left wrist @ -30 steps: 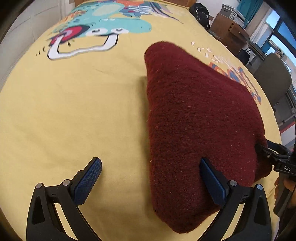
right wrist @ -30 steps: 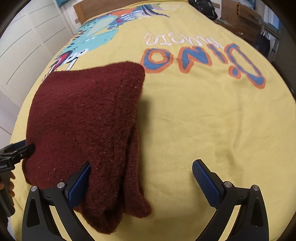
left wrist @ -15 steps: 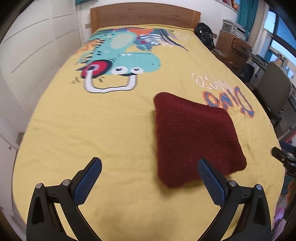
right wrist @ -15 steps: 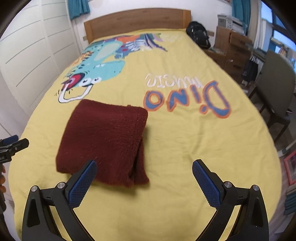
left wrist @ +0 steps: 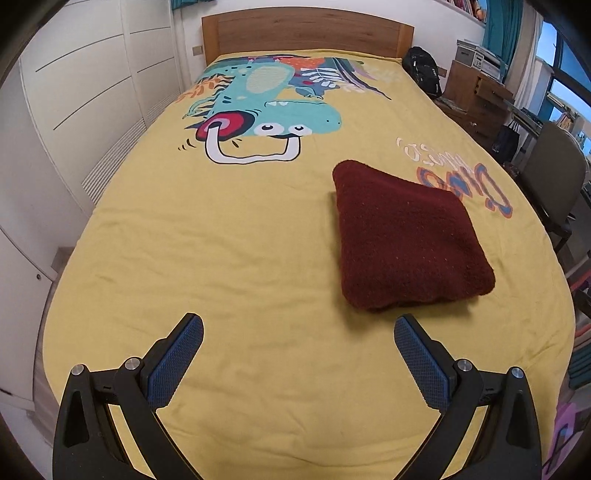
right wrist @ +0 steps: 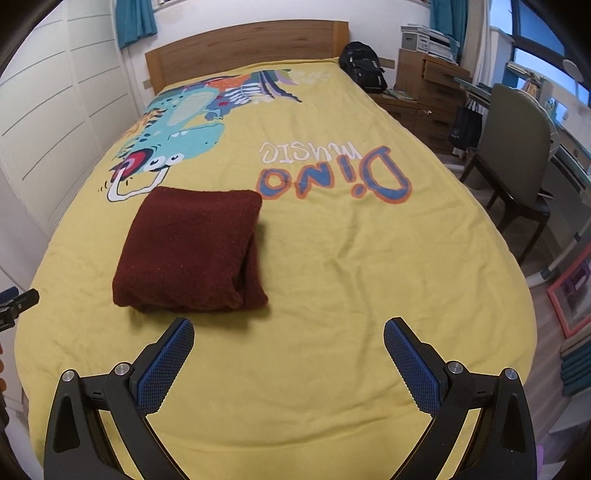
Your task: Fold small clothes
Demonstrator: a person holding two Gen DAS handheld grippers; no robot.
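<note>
A dark red knit (left wrist: pixel 406 236) lies folded into a thick, squarish bundle on the yellow bedspread (left wrist: pixel 229 258), about midway up the bed and flat on the cover. From the right wrist view the same bundle (right wrist: pixel 192 254) shows its folded layers stacked along its right side, with the cartoon dinosaur (right wrist: pixel 173 136) printed beyond it and the big "Dino" lettering (right wrist: pixel 336 177) off to its right (upside down from here). The left gripper (left wrist: pixel 297 345) hangs over the near end of the bed with its blue-padded fingers (left wrist: pixel 177 358) spread wide, nothing between them, clear of the knit, which sits ahead and to its right. The right gripper (right wrist: pixel 288 349) is spread just as wide and holds nothing either; the bundle's near edge lies just ahead of its left finger (right wrist: pixel 166 363), not touching. At the far left edge of that view, a bit of the other gripper's black tip pokes in. A wooden headboard (left wrist: pixel 306 33) closes the far end, and a grey chair (right wrist: pixel 517 147) stands to the right of the bed.
</note>
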